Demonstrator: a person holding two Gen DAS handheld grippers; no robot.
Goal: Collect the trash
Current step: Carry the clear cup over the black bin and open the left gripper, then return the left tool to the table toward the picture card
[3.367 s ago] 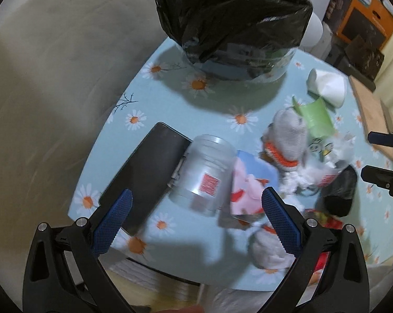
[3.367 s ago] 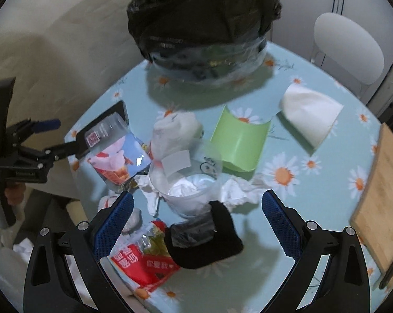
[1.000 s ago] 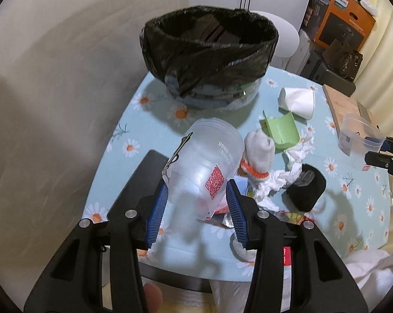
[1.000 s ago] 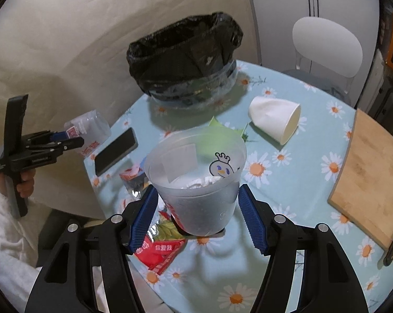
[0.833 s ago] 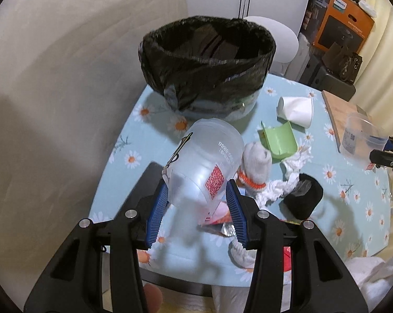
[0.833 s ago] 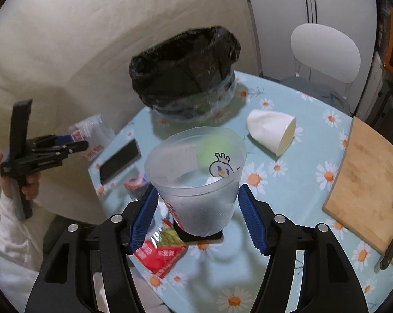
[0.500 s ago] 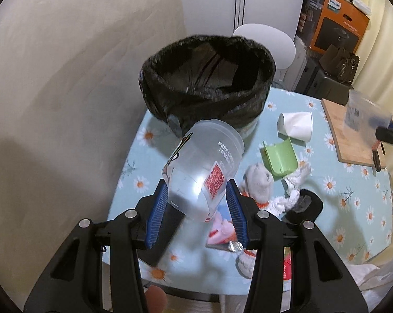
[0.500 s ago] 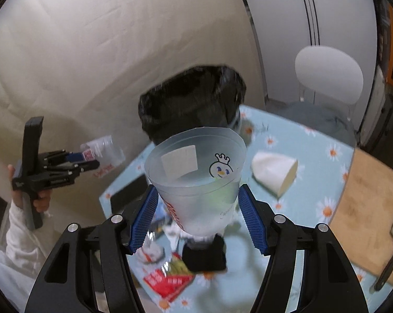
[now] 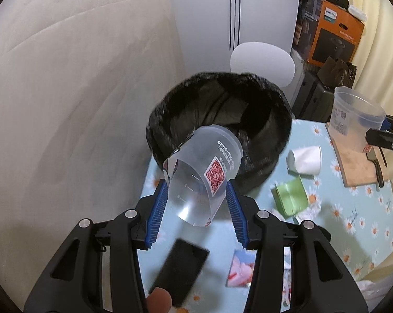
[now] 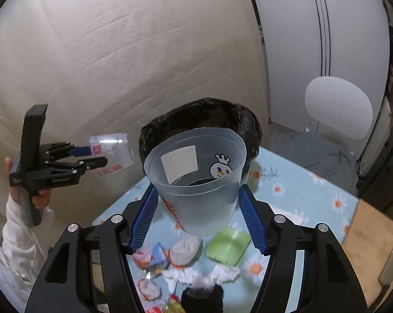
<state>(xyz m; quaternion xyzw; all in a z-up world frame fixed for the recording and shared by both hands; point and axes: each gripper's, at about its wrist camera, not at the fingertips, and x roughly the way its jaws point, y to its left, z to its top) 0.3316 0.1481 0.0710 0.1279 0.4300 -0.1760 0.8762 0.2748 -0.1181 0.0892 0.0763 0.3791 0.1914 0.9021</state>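
My left gripper [image 9: 196,190] is shut on a clear plastic cup [image 9: 204,177] with a red square label, tilted with its mouth toward the black-bagged bin [image 9: 220,114] just beyond it. My right gripper [image 10: 196,198] is shut on a frosted cup [image 10: 196,182] bearing a cartoon sticker, held upright in the air in front of the bin [image 10: 196,114]. In the right wrist view, the left gripper [image 10: 89,157] and its cup [image 10: 110,148] hang left of the bin. From the left wrist, the frosted cup [image 9: 353,120] shows at the right edge.
On the daisy tablecloth [image 9: 353,224] lie a white paper cup [image 9: 304,159], a green carton piece [image 9: 290,195], a black phone [image 9: 180,263], a sock [image 10: 186,247], tissues and wrappers. A wooden board [image 9: 358,161] lies right. A white chair [image 10: 337,107] stands behind the table.
Both grippers have risen with their cups and come nearer the bin. The table litter now sits farther below, and the bin's mouth shows more fully in the left wrist view.
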